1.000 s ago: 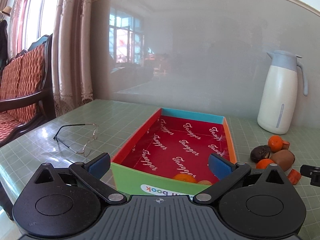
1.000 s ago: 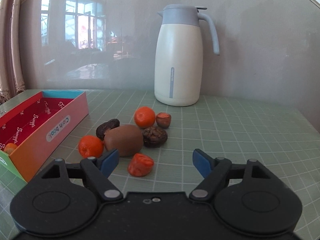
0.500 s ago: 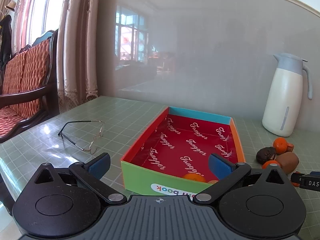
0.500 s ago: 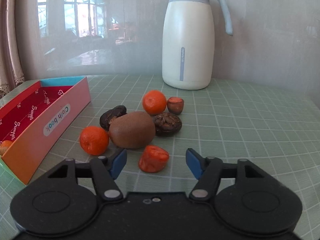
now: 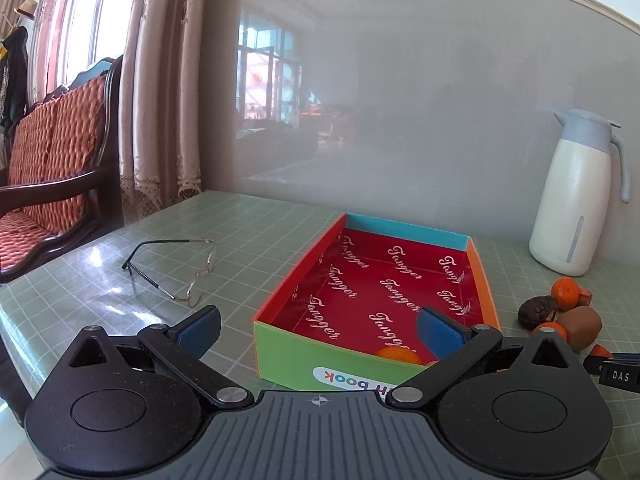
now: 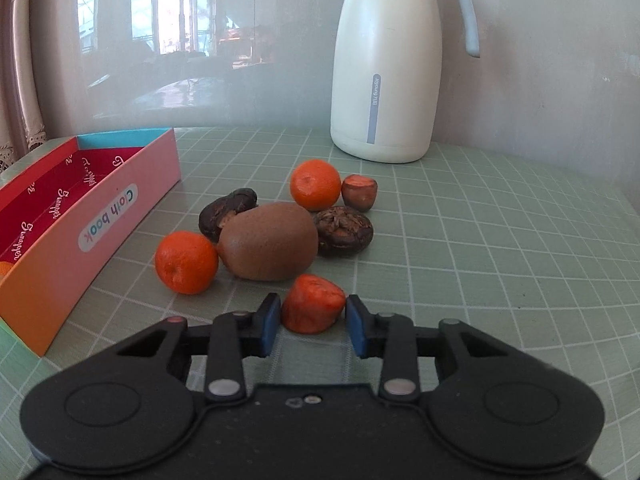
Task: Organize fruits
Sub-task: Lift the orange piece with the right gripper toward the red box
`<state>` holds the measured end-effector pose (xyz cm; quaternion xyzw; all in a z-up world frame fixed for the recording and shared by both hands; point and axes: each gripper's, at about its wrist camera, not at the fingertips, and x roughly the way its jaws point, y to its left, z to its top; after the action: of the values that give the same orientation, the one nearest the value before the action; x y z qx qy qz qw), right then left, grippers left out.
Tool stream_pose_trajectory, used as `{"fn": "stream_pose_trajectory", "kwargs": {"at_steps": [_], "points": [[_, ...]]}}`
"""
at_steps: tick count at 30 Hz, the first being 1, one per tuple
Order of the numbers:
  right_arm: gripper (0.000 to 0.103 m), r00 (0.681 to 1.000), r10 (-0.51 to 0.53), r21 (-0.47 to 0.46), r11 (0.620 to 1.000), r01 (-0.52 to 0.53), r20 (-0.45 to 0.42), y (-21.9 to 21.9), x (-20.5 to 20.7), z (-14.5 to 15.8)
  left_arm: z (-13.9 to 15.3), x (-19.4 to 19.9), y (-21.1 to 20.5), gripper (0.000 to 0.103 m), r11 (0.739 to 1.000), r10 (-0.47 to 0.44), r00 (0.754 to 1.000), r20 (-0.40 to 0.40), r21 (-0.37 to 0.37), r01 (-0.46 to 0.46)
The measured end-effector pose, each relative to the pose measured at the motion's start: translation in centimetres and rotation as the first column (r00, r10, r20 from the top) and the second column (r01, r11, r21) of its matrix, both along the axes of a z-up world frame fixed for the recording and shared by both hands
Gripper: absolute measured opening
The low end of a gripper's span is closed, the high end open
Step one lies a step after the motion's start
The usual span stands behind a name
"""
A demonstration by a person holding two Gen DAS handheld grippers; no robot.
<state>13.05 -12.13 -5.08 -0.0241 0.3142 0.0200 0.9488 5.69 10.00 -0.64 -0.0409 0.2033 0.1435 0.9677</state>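
My right gripper [image 6: 312,320] is shut on a small orange-red fruit piece [image 6: 313,303] that rests on the table. Behind it lie a brown kiwi [image 6: 268,242], two tangerines [image 6: 186,262] [image 6: 315,184], two dark mushroom-like pieces [image 6: 344,230] [image 6: 226,212] and a chestnut [image 6: 359,197]. The red-lined box [image 5: 384,288] stands in front of my left gripper [image 5: 316,332], which is open and empty. A tangerine [image 5: 398,354] lies in the box's near right corner. The box also shows at the left of the right wrist view [image 6: 100,216].
A white thermos jug [image 6: 386,76] stands at the back by the wall, also in the left wrist view [image 5: 576,196]. A pair of glasses [image 5: 176,268] lies left of the box. A wooden chair [image 5: 52,184] stands beyond the table's left edge.
My right gripper has moved forward and down to the orange-red piece and shut on it. My left gripper has drawn back a little from the box and stays open.
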Motion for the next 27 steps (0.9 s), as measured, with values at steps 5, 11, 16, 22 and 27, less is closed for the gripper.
{"fn": "stream_pose_trajectory", "kwargs": {"at_steps": [5, 11, 16, 22, 27], "points": [[0.031, 1.0, 0.004, -0.001, 1.0, -0.004, 0.013, 0.0, -0.2, 0.3, 0.0, 0.0, 0.2, 0.103, 1.0, 0.005, 1.0, -0.001, -0.004, -0.005], [0.029, 0.999, 0.011, -0.012, 1.0, -0.011, 0.031, 0.0, -0.8, 0.7, 0.0, 0.0, 0.0, 0.103, 1.0, 0.001, 1.0, 0.001, -0.004, -0.001], [0.028, 0.999, 0.019, -0.022, 1.0, -0.019, 0.038, 0.1, -1.1, 1.0, 0.0, 0.1, -0.1, 0.103, 1.0, -0.001, 1.0, -0.002, 0.0, 0.001], [0.03, 0.999, 0.022, -0.02, 1.0, -0.022, 0.026, 0.0, -1.0, 0.8, 0.0, 0.1, -0.1, 0.103, 1.0, 0.0, 1.0, -0.002, 0.001, 0.0], [0.029, 1.0, 0.027, -0.025, 0.999, -0.027, 0.013, 0.2, -0.9, 0.5, -0.1, 0.1, 0.0, 0.103, 1.0, -0.001, 1.0, -0.002, -0.005, 0.001]]}}
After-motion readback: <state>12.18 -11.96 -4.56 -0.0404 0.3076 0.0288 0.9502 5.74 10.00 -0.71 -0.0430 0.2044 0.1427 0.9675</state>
